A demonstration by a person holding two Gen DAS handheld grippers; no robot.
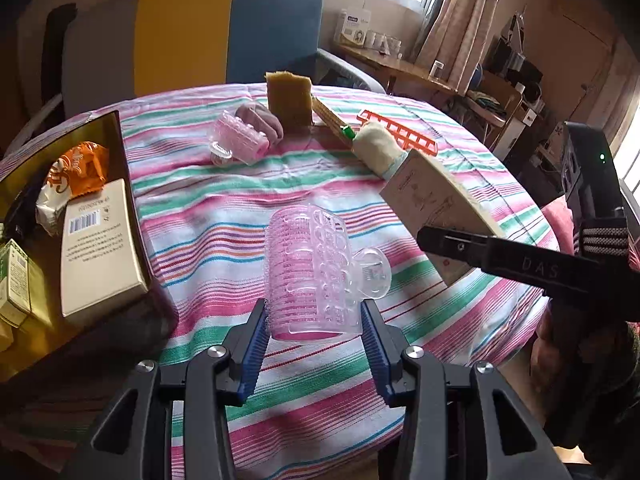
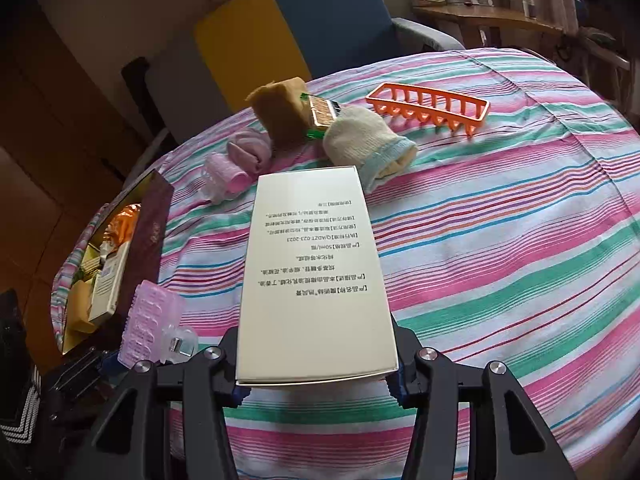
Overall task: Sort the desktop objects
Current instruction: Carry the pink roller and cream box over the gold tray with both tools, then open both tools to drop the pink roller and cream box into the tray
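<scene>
- Left gripper [image 1: 314, 322] closed on a pink hair roller [image 1: 310, 268], one blue pad on each side of it, held up over the striped cloth [image 1: 460, 320].
- Right gripper [image 2: 318, 372] squeezing a cream box [image 2: 314, 276] with small print on top, held up off the cloth.
- At the left edge of the table, an open tray [image 1: 120, 184] with a brown wall and gold inside, holding a second cream box [image 1: 98, 248], an orange packet [image 1: 82, 168] and small green packs [image 1: 14, 280].
- Far side of the cloth: another pink roller [image 1: 240, 140] just beside a rolled pink sock [image 1: 262, 122].
- Next to those, a brown sponge [image 1: 290, 98] standing up, touching a flat brown stick with a green tip [image 1: 332, 120].
- Cream glove [image 2: 364, 140] lying near the sponge.
- Orange plastic rack [image 2: 430, 106] alone, a little past the glove.
- Blue and yellow chair [image 1: 228, 28] behind the table.
</scene>
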